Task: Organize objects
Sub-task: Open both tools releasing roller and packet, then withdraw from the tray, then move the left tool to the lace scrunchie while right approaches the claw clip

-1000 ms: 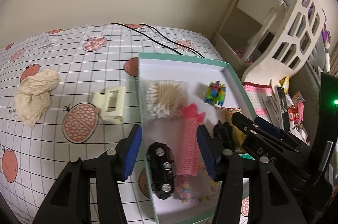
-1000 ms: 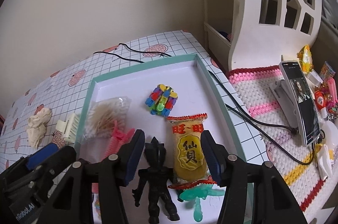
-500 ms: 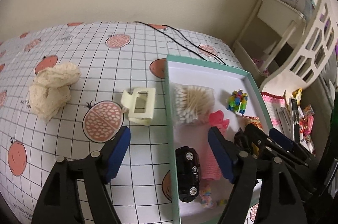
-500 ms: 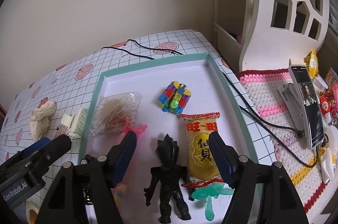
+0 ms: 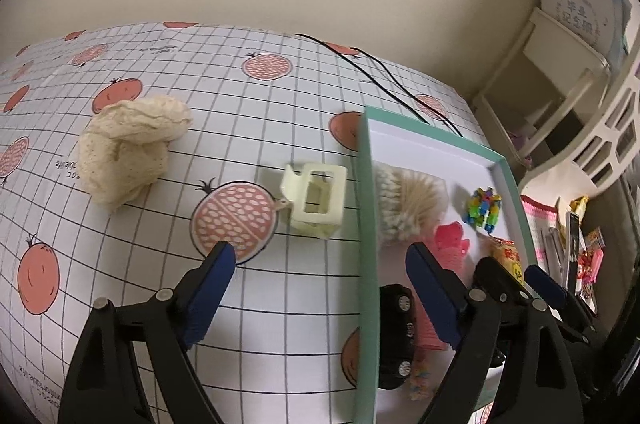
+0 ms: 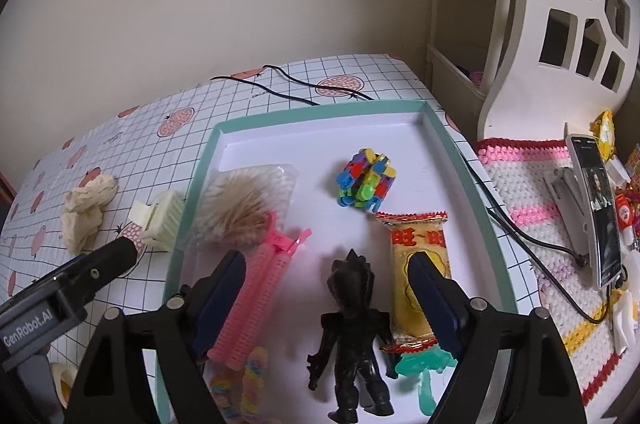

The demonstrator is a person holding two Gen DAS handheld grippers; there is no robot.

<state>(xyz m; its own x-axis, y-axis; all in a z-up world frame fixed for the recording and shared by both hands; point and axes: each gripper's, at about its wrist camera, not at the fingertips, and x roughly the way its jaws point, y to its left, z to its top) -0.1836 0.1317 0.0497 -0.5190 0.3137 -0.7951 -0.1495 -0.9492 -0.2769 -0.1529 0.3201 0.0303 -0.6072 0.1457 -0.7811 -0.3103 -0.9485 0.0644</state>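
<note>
Left gripper [image 5: 316, 264]: jaws spread wide and holding nothing; it hangs above the tablecloth with its left blue pad over a pomegranate print and its right pad over the tray's left side
Right gripper [image 6: 326, 274]: jaws wide apart, empty; it hovers over the near half of the tray, with the black figure between its pads
Tray [image 6: 472, 191]: shallow white box with a teal rim, lying flat on the cloth; in the left wrist view its left wall [image 5: 366, 224] runs between the two pads
Hair claw [image 5: 316, 199]: pale yellow plastic clip on the tablecloth, just outside the tray's left wall and apart from both grippers
Cloth wad [image 5: 128, 147]: crumpled cream fabric on the table, well to the left of the hair claw
Inside the tray: a bag of cotton swabs [image 6: 244, 209] at the left; a pink hair roller [image 6: 256, 296] partly over the bag's near end; a multicoloured block toy [image 6: 366, 177] near the middle; a yellow snack packet [image 6: 416, 276] to the right; a black figure [image 6: 354, 336] lying face down; a black toy car [image 5: 394, 336] at the near left
Tablecloth [image 5: 240, 111]: white grid printed with red fruit; a black cable [image 6: 288, 91] lies across its far edge
</note>
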